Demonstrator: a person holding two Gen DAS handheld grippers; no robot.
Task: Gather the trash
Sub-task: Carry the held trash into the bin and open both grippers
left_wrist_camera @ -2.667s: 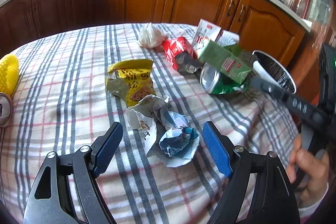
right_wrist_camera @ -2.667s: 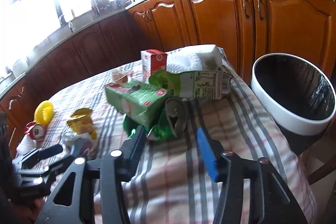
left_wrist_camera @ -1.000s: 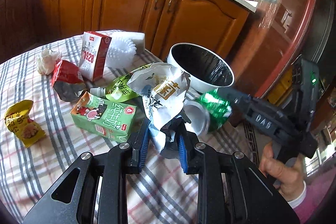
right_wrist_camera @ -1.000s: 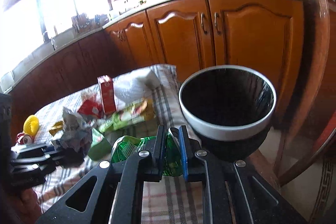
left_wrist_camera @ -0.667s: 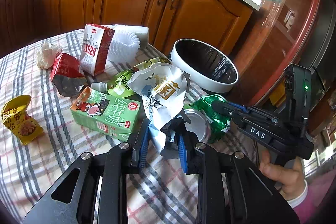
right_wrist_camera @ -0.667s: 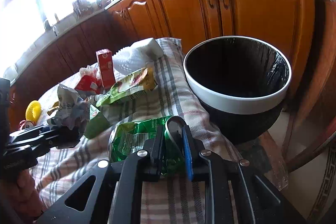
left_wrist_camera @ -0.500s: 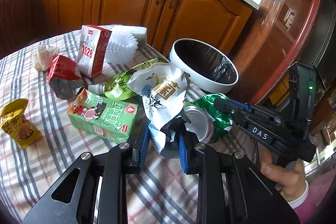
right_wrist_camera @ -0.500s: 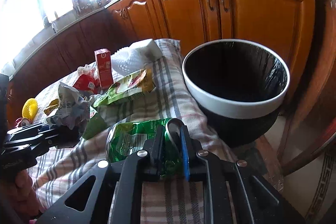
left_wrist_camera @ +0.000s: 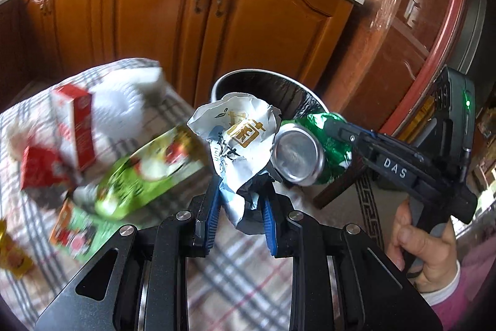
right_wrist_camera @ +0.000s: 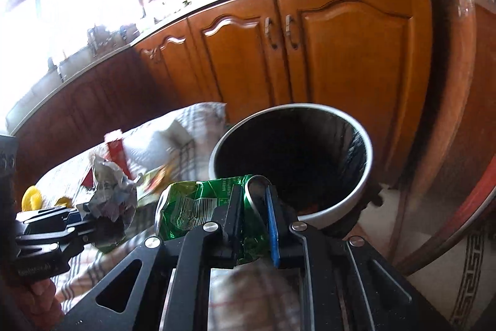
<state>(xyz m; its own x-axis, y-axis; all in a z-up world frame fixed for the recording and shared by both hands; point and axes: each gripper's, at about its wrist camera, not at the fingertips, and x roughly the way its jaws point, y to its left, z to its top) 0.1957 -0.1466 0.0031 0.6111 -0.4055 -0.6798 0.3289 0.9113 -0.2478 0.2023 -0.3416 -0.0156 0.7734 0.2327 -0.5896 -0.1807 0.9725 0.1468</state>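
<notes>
My left gripper [left_wrist_camera: 240, 203] is shut on a crumpled white paper wrapper [left_wrist_camera: 238, 132] and holds it up in front of the white-rimmed trash bin [left_wrist_camera: 319, 104]. My right gripper [right_wrist_camera: 254, 222] is shut on a crushed green can [right_wrist_camera: 198, 207], held just before the bin's [right_wrist_camera: 367, 176] near rim. In the left wrist view the can [left_wrist_camera: 305, 154] and right gripper [left_wrist_camera: 341, 138] sit right beside the wrapper. The right wrist view shows the wrapper [right_wrist_camera: 111, 191] in the left gripper [right_wrist_camera: 90, 219] at the left.
On the checked tablecloth [left_wrist_camera: 235, 278] lie a green pouch [left_wrist_camera: 145, 172], a green carton [left_wrist_camera: 74, 234], a red-white carton [left_wrist_camera: 77, 120], a red wrapper [left_wrist_camera: 40, 172] and a white foam piece [left_wrist_camera: 127, 95]. Wooden cabinets [right_wrist_camera: 341, 61] stand behind the bin.
Both grippers have moved forward and up towards the bin with their loads still gripped. The table litter has slid left and lower in both views.
</notes>
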